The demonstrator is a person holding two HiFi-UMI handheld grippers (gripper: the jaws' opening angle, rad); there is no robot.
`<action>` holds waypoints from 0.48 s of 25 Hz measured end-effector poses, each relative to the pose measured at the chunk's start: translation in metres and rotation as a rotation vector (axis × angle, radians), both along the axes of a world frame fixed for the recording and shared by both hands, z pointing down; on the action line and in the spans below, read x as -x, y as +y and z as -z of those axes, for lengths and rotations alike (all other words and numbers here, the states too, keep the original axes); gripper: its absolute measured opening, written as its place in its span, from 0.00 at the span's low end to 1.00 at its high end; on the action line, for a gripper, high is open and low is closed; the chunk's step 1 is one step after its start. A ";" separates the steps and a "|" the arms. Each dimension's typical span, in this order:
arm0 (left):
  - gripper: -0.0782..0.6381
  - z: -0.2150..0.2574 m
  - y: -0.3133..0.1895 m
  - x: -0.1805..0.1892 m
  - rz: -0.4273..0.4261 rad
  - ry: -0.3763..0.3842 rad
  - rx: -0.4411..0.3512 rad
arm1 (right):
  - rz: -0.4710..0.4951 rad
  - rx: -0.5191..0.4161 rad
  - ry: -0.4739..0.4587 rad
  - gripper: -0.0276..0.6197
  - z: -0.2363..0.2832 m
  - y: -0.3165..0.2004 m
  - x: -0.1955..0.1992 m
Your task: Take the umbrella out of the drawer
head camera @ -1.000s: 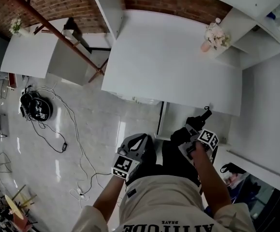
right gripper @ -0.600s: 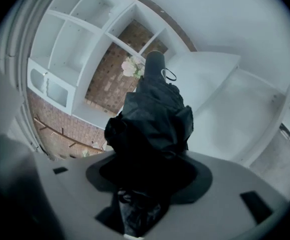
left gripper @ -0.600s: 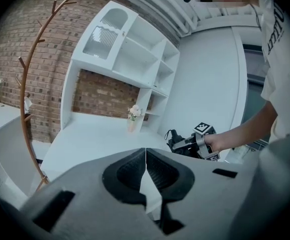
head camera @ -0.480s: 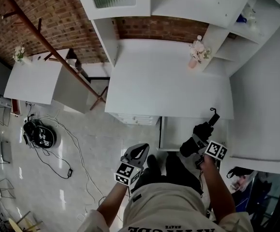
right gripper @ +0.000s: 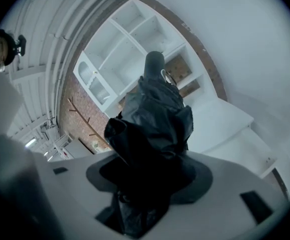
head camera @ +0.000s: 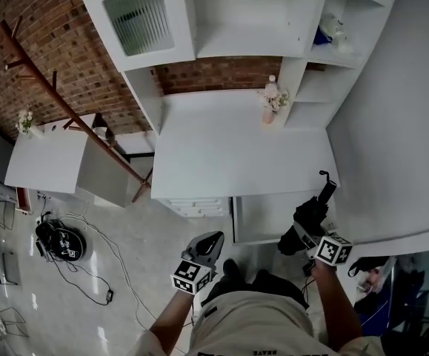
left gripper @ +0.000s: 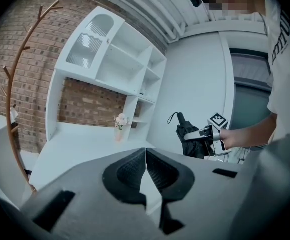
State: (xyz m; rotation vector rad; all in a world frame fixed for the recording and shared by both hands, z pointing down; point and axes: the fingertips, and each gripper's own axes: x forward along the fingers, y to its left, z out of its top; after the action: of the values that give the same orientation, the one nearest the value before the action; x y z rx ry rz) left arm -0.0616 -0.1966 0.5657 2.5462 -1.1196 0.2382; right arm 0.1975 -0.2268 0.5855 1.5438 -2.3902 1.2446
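Now right tool (head camera: 305, 231) clamps folded black umbrella (head camera: 311, 213) over open drawer (head camera: 261, 218).

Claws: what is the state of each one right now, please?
Left claw: closed, empty.
Right claw: closed on the black umbrella.

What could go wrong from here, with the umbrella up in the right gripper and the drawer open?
1. The right gripper clamps the umbrella on loose, bunched fabric rather than a rigid part, so it might slip or sag.
2. The umbrella's wrist strap hangs free, seemingly near the front edge of the desk, and could snag there.
3. The drawer stands open in front of the person; a step forward could bump it.
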 end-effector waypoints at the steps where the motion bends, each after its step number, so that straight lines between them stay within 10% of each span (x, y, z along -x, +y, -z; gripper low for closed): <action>1: 0.15 0.003 0.000 -0.003 0.001 0.000 -0.014 | 0.004 -0.026 0.012 0.42 0.009 0.002 -0.004; 12: 0.15 0.050 0.037 -0.036 0.104 0.024 -0.064 | 0.051 -0.219 0.112 0.42 0.080 0.063 -0.062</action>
State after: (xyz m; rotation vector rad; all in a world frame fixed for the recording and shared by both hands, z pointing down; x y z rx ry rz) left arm -0.0254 -0.1593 0.5158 2.5294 -1.2657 0.1478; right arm 0.2591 -0.1640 0.5051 1.5471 -2.5454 0.8863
